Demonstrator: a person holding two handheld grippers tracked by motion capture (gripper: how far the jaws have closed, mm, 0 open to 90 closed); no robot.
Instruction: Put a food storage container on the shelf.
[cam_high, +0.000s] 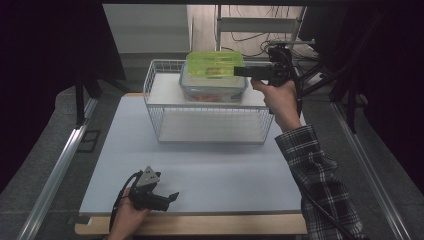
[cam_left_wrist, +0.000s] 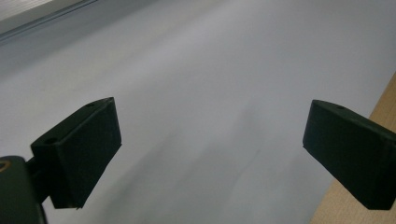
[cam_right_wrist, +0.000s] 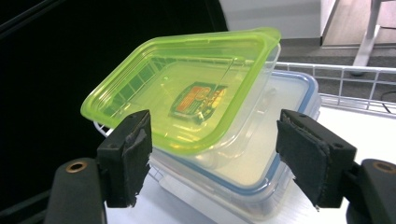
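Right gripper (cam_high: 240, 71) hovering at green lid's (cam_high: 215, 63) 3 o'clock, jaws apart, gripping nothing; left gripper (cam_high: 172, 196) resting at 7 o'clock, jaws apart.

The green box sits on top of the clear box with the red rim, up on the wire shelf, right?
Not quite: the clear box's rim is blue, as the right gripper view shows. The green box does sit on top of it, up on the wire shelf.
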